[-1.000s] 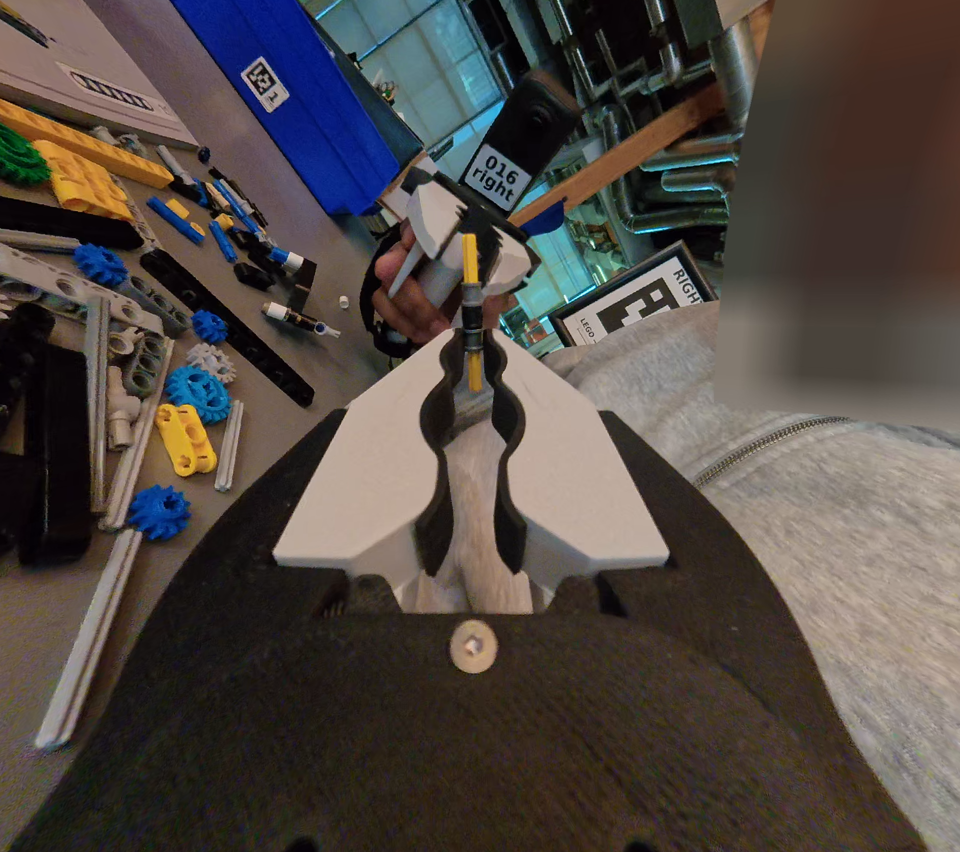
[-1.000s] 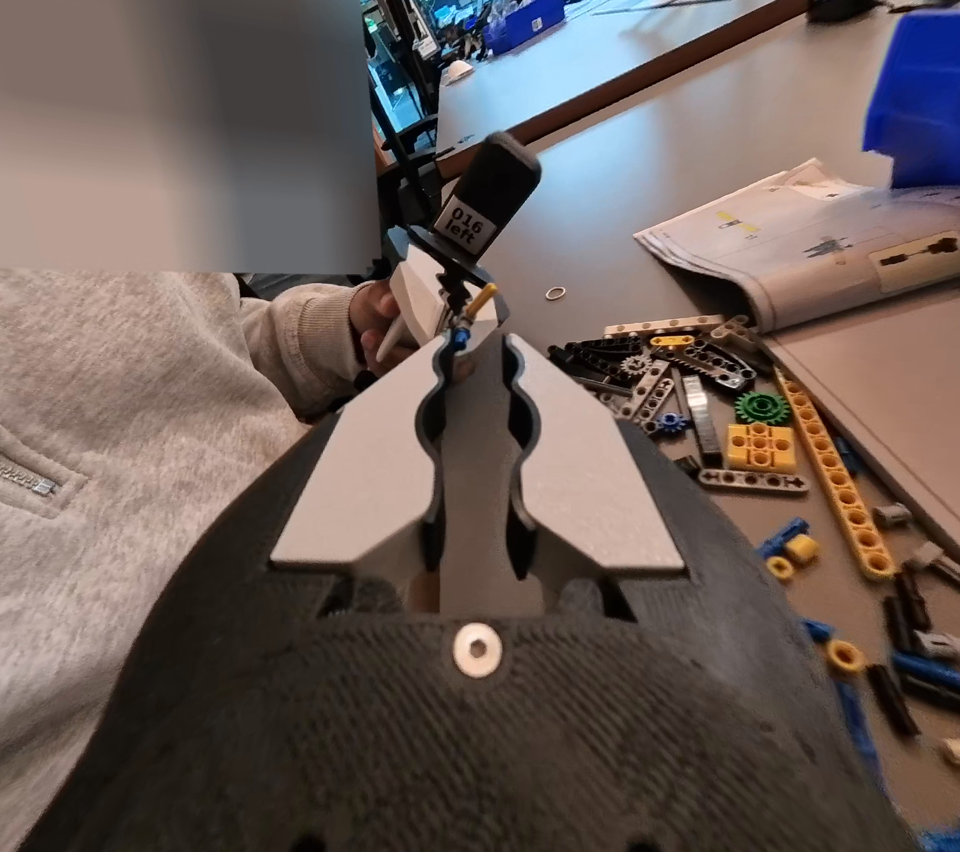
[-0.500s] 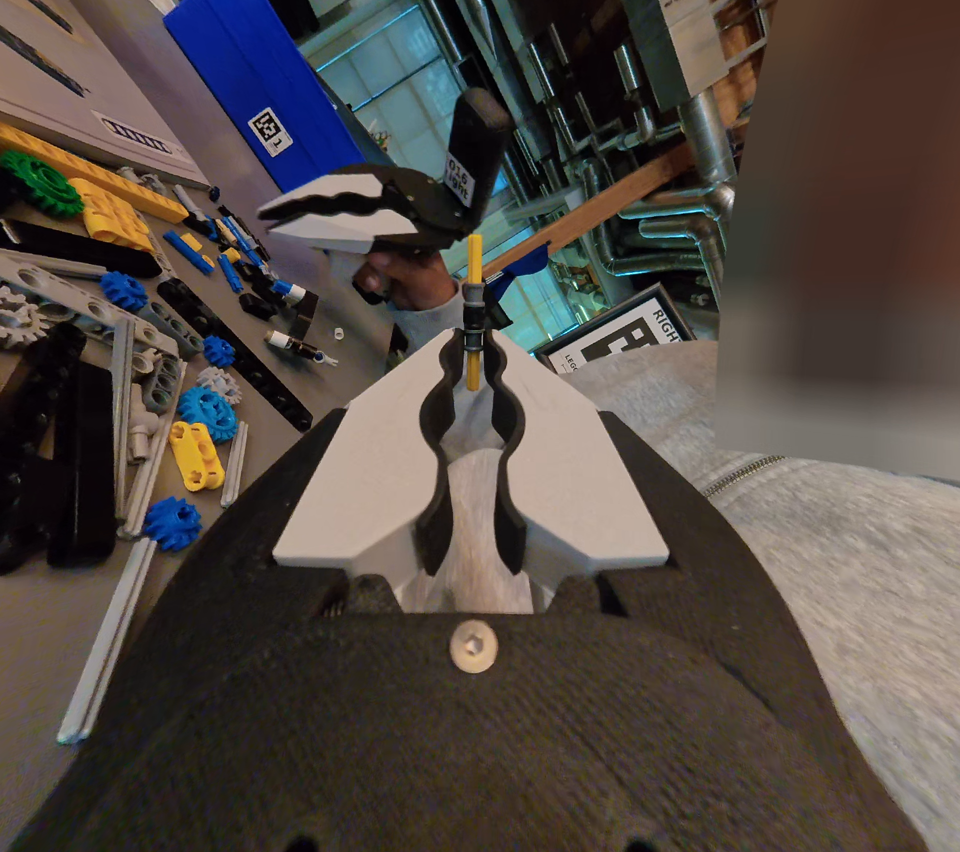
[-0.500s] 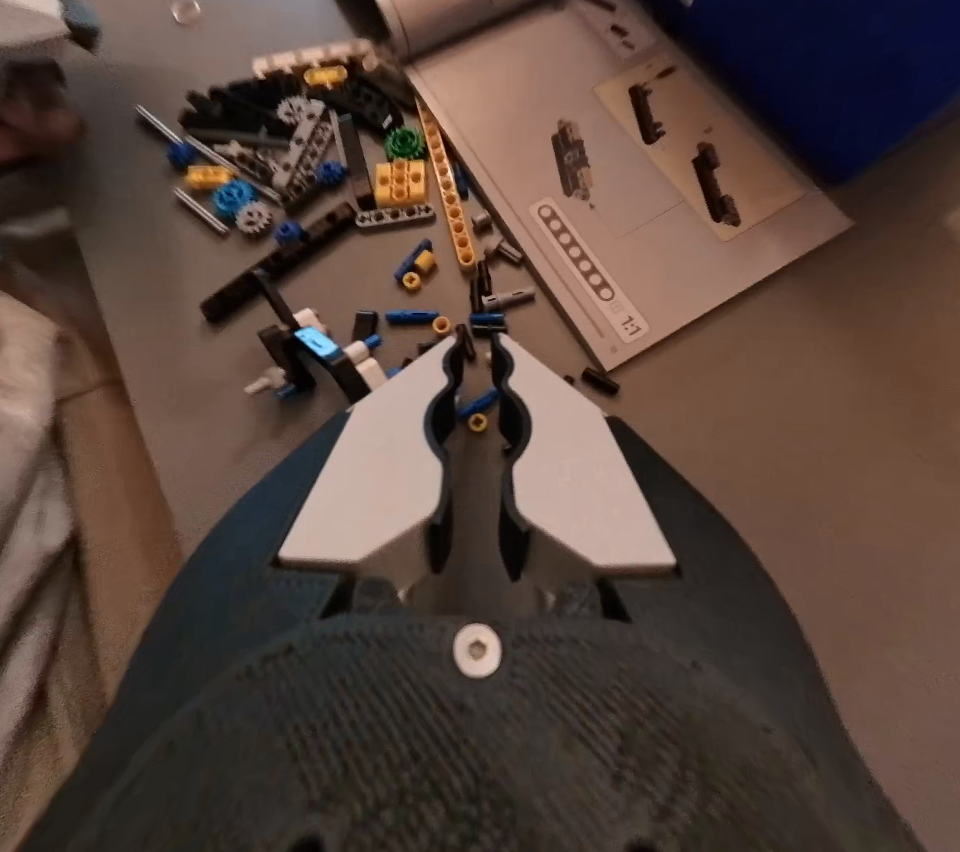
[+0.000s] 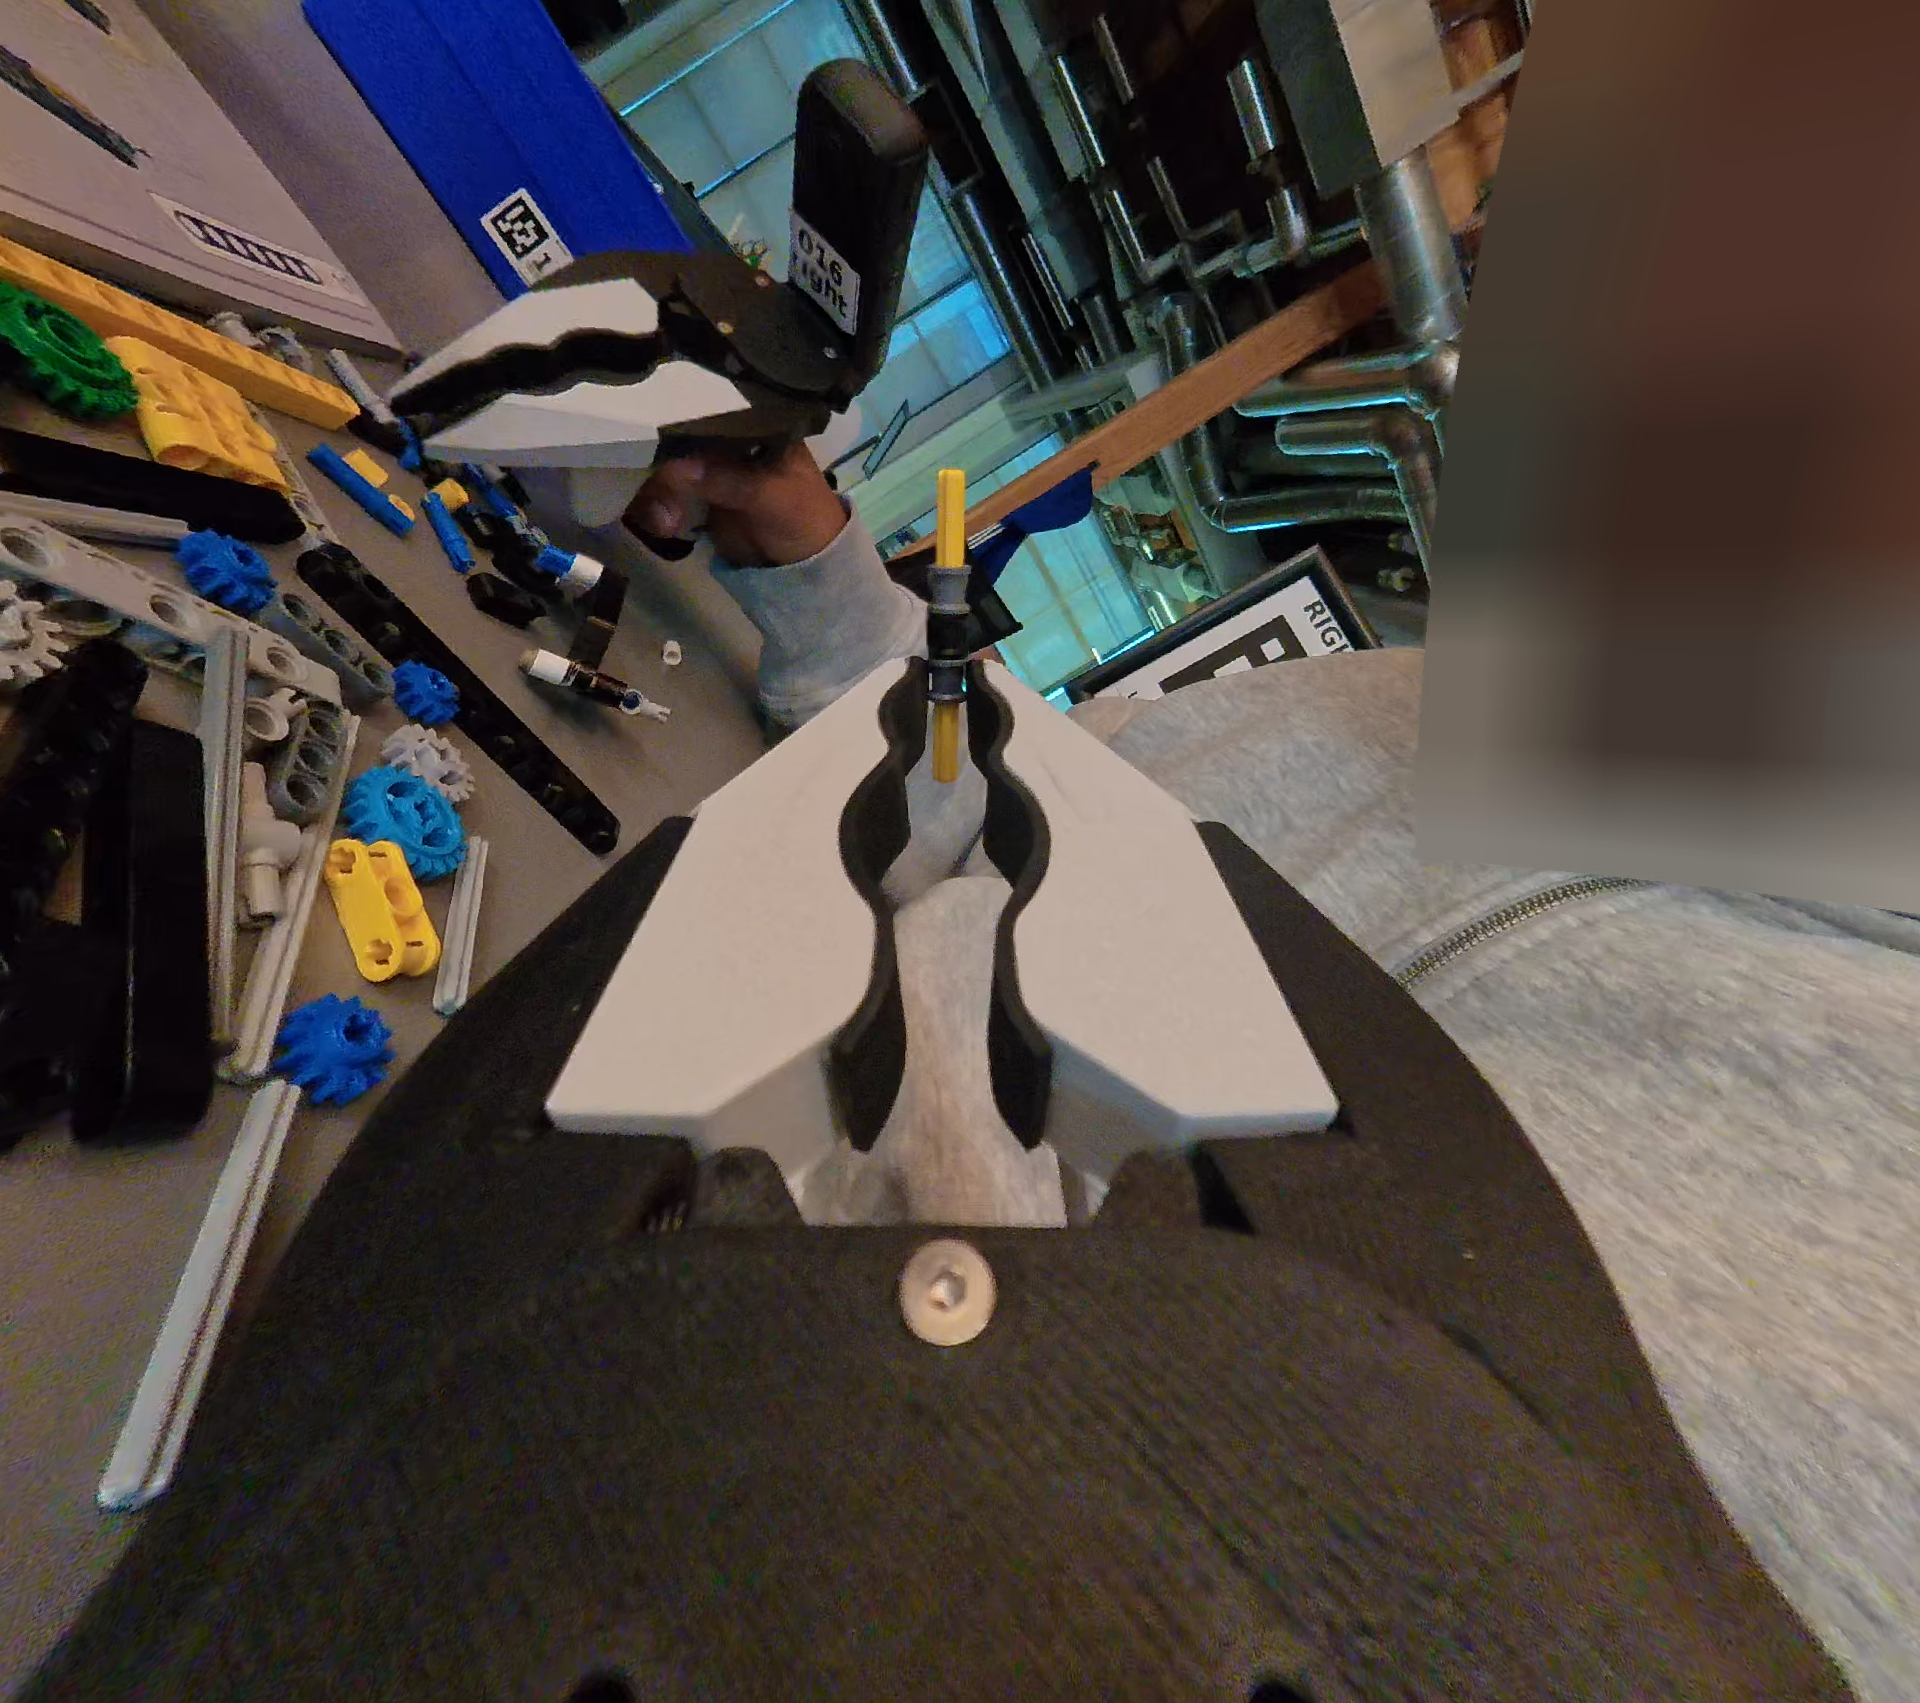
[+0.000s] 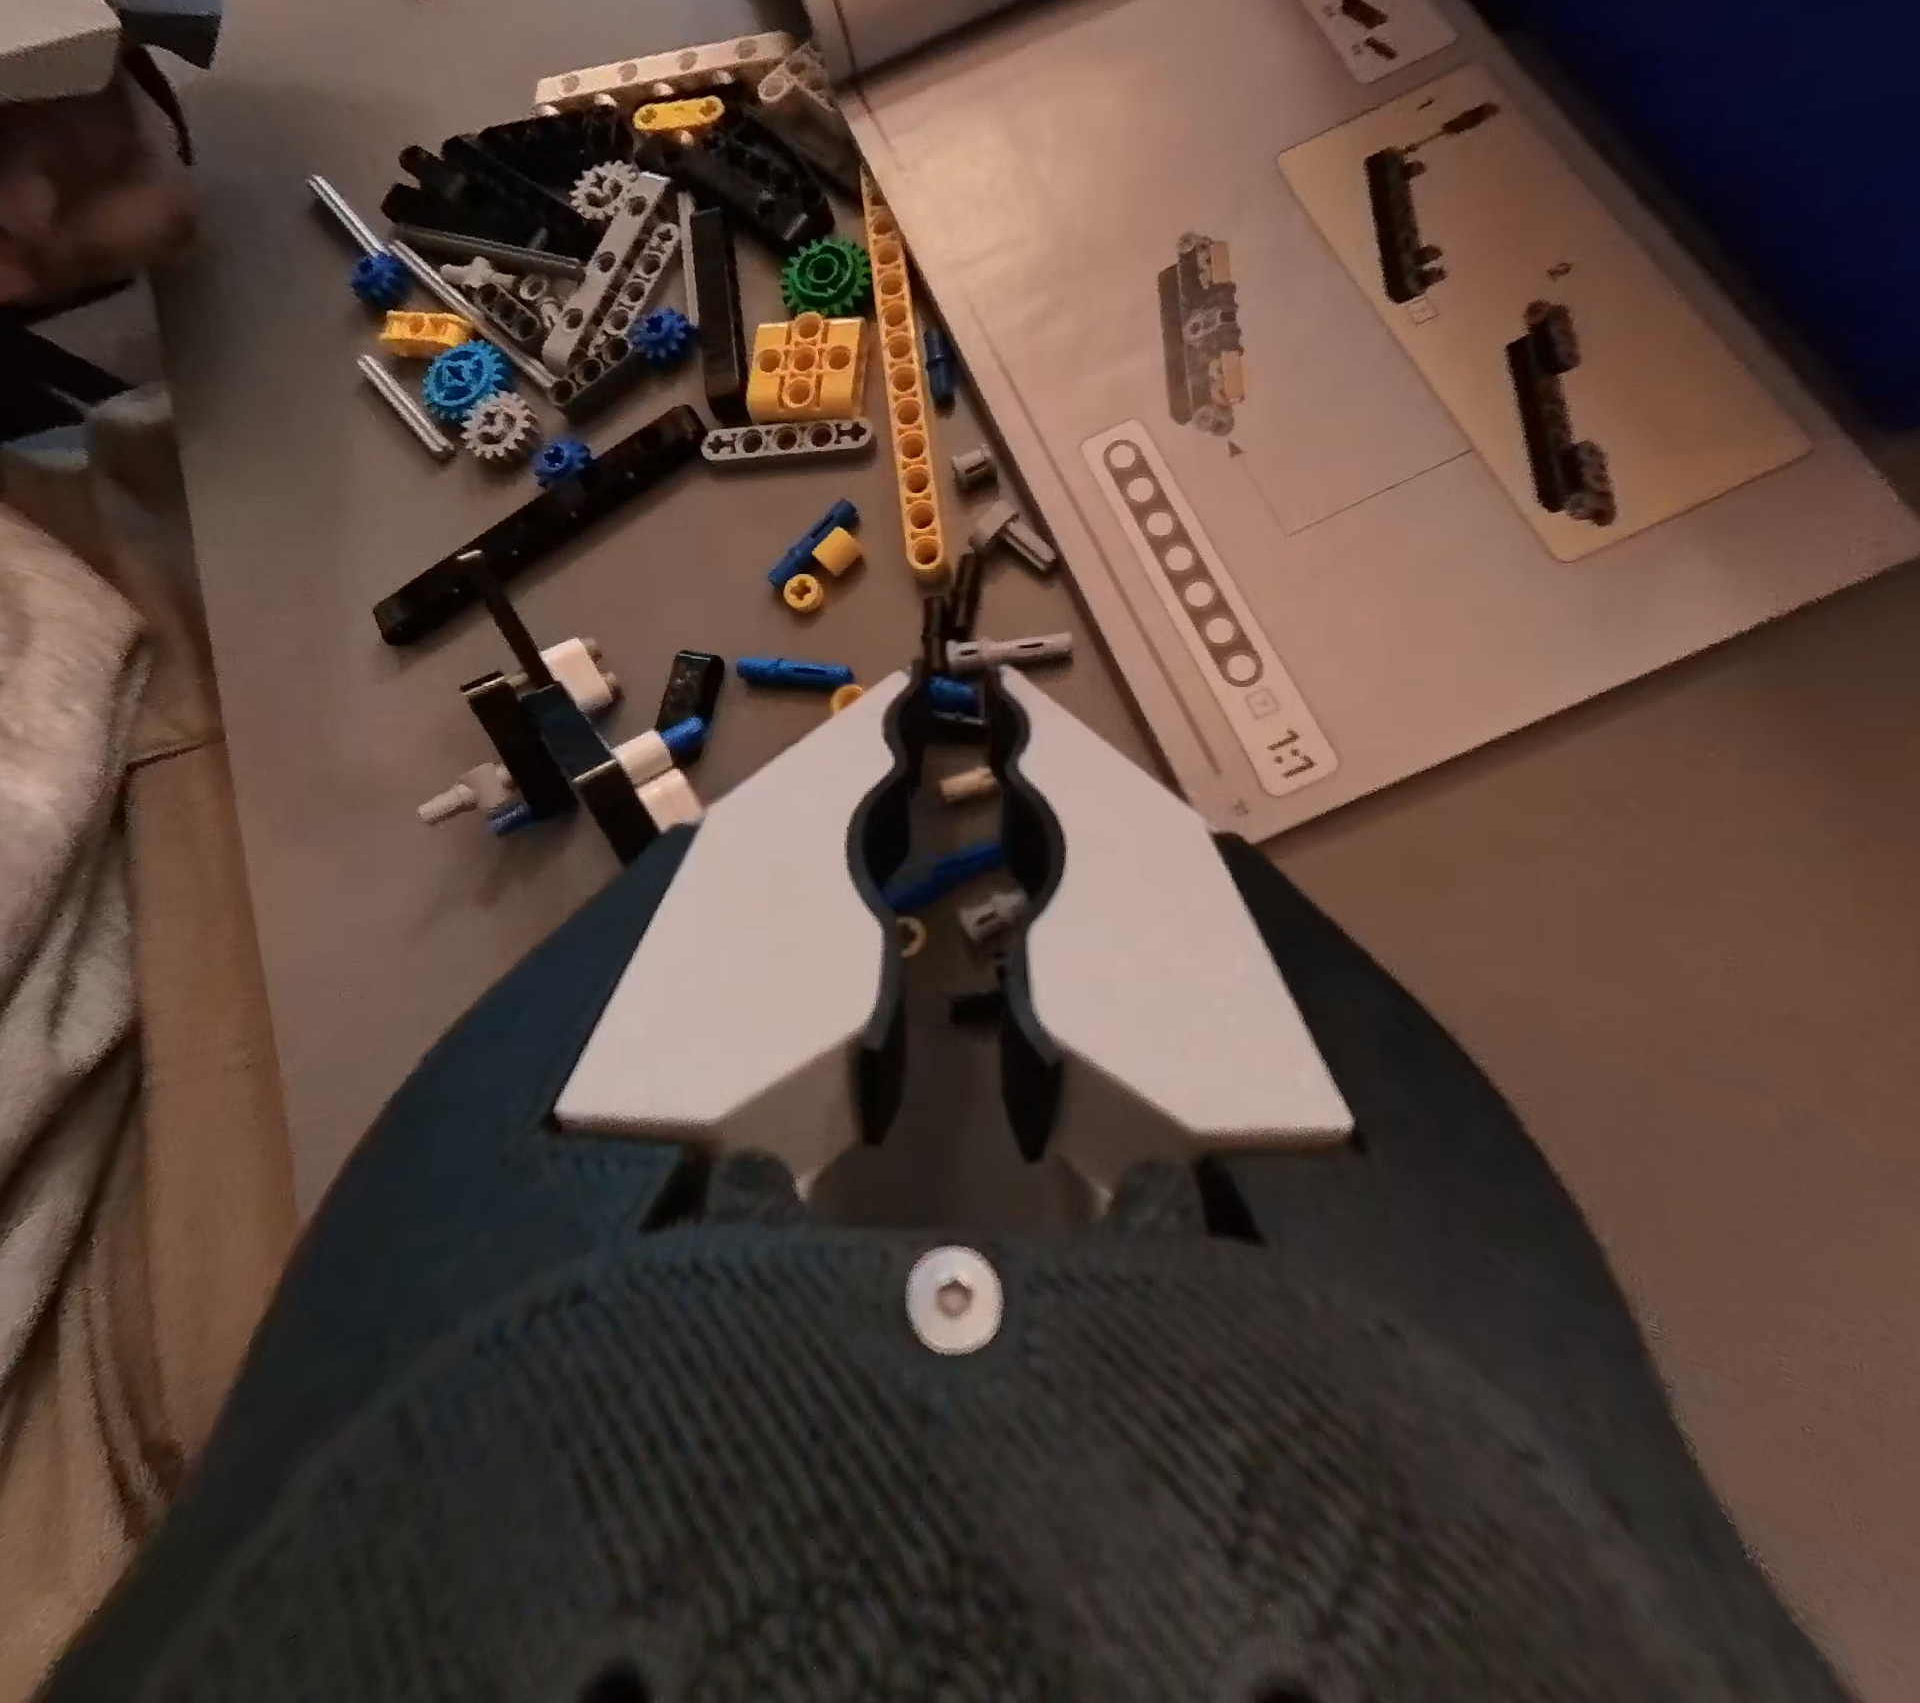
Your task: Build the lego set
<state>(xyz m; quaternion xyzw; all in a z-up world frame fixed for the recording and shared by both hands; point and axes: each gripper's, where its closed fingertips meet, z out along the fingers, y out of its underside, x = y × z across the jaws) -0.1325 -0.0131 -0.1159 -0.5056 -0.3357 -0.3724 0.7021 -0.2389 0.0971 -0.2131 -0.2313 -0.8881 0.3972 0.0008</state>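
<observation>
My left gripper (image 5: 948, 679) is shut on a short yellow axle (image 5: 949, 521) that carries grey and black bushes. It holds the axle upright in the air, near the person's grey sweater. My right gripper (image 6: 953, 685) is narrowly open and empty, low over small loose pieces on the grey table (image 6: 1455, 926). A blue pin (image 6: 951, 697) lies just under its tips. The right gripper also shows in the left wrist view (image 5: 416, 406), pointing at the parts. A small black-and-white assembly (image 6: 566, 749) with blue pins lies left of the right gripper.
Loose pieces are spread over the table: a long yellow beam (image 6: 904, 406), a green gear (image 6: 826, 277), a yellow block (image 6: 805, 365), a long black beam (image 6: 540, 526) and blue gears. An open instruction booklet (image 6: 1299, 251) lies to the right. A blue bin (image 6: 1714, 95) stands behind it.
My right gripper has left the axle in my left gripper and swung down over the loose pieces on the table. My left gripper still holds the axle upright.
</observation>
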